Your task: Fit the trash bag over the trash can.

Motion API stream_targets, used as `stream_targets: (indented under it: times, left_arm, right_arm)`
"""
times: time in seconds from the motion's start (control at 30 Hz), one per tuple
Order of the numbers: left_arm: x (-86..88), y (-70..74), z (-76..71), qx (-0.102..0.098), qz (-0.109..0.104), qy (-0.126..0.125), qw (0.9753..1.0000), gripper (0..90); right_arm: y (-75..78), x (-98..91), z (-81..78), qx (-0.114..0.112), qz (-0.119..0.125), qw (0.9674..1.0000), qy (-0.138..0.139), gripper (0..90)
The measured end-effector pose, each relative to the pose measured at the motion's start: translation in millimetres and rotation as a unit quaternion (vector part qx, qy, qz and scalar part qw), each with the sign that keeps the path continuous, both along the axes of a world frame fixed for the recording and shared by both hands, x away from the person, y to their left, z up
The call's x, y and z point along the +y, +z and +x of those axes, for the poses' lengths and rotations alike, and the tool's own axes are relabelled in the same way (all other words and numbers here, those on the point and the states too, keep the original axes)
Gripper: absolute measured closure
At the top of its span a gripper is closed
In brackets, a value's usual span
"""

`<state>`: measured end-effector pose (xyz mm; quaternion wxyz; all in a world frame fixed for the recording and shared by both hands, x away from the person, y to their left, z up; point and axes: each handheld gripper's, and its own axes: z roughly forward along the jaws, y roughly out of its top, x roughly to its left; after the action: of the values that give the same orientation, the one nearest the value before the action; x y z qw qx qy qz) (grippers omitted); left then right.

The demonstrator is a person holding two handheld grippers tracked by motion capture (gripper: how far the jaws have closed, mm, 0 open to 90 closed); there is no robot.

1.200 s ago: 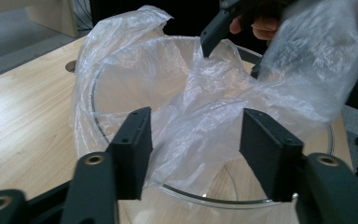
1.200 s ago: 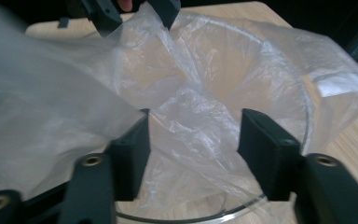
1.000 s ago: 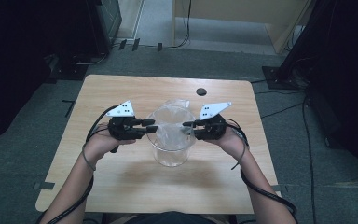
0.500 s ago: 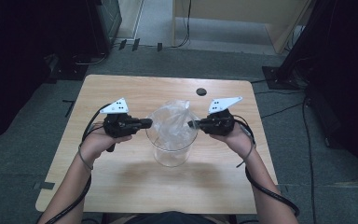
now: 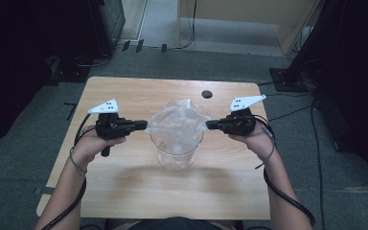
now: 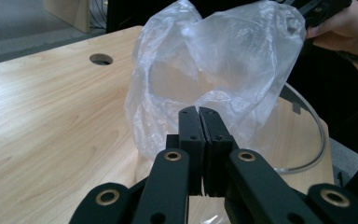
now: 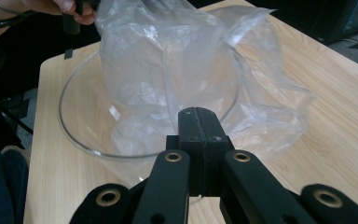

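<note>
1. Bench: pale wood-grain top, flat, w/ a round cable hole at the far edge.
2. Glass bowl: clear, round rim, sitting mid-bench.
3. Plastic bag: thin, crinkly, translucent, draping over the bowl mouth.
4. Left tongs and right tongs: both pinching shut on opposite bag edges. Judging best to be pulling evenly outward, keeping film taut w/o tearing.
</note>
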<state>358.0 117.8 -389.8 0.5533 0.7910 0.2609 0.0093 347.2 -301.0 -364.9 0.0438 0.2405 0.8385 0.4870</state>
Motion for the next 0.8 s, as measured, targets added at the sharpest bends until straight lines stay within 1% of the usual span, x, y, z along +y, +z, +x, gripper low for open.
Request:
stream_targets:
  times: [0.17,0.2,0.23,0.27,0.33,0.37,0.4,0.43,0.47,0.5,0.53,0.6,0.67,0.7,0.8]
  left_arm:
    - [8.9,-3.0,1.9,0.005,0.003,0.009,0.9999,88.6]
    - [10.5,-3.8,2.2,0.010,0.002,0.009,0.9999,89.1]
    - [12.2,-4.6,2.4,0.013,0.001,0.009,0.9999,89.3]
    - [13.4,-5.3,2.7,0.021,0.001,0.009,0.9997,89.4]
    - [15.2,-5.8,3.1,0.023,0.002,0.013,0.9997,89.4]
    - [15.9,-5.6,3.4,0.024,-0.003,0.014,0.9996,89.4]
    - [16.5,-4.8,3.5,0.024,-0.007,0.014,0.9996,89.3]
    - [16.4,-4.3,3.3,0.026,-0.009,0.013,0.9995,89.0]
    - [15.5,-3.4,2.5,0.026,-0.013,0.003,0.9996,87.4]
    - [14.5,-2.2,1.7,0.022,-0.015,-0.001,0.9996,82.4]
    - [13.3,-0.6,1.2,0.021,-0.018,-0.003,0.9996,77.6]
    - [11.7,3.3,0.2,0.015,-0.027,-0.007,0.9995,73.8]
    - [9.9,9.1,-1.0,0.009,-0.036,-0.011,0.9992,71.5]
    - [9.4,11.5,-1.5,0.002,-0.039,-0.012,0.9992,69.6]
    - [8.2,17.1,-2.3,-0.003,-0.043,-0.013,0.9990,65.2]
  right_arm:
    - [-0.4,-12.9,1.0,0.008,-0.007,0.9999,-0.007,90.0]
    - [-0.8,-16.2,1.3,0.011,-0.009,0.9998,-0.012,90.0]
    - [-1.0,-18.5,1.6,0.013,-0.013,0.9997,-0.016,90.0]
    - [-1.0,-20.9,2.0,0.014,-0.019,0.9995,-0.023,90.0]
    - [-0.9,-23.9,2.5,0.016,-0.035,0.9985,-0.038,90.0]
    - [-0.7,-24.9,2.7,0.016,-0.038,0.9983,-0.041,90.0]
    - [-0.3,-26.0,2.6,0.013,-0.037,0.9984,-0.041,90.0]
    - [0.3,-26.7,2.5,0.012,-0.032,0.9985,-0.042,90.0]
    - [0.8,-26.7,2.4,0.014,-0.028,0.9987,-0.039,90.0]
    - [1.3,-26.5,1.9,0.011,-0.024,0.9991,-0.032,87.4]
    - [1.6,-26.5,1.8,0.009,-0.016,0.9996,-0.024,82.7]
    - [2.8,-26.2,1.5,0.008,0.005,0.9999,-0.010,73.7]
    - [4.8,-25.7,1.2,0.002,0.019,0.9998,-0.004,70.0]
    - [6.0,-25.6,1.2,0.001,0.028,0.9996,-0.003,67.5]
    - [9.2,-24.7,1.2,-0.005,0.049,0.9988,-0.001,67.9]
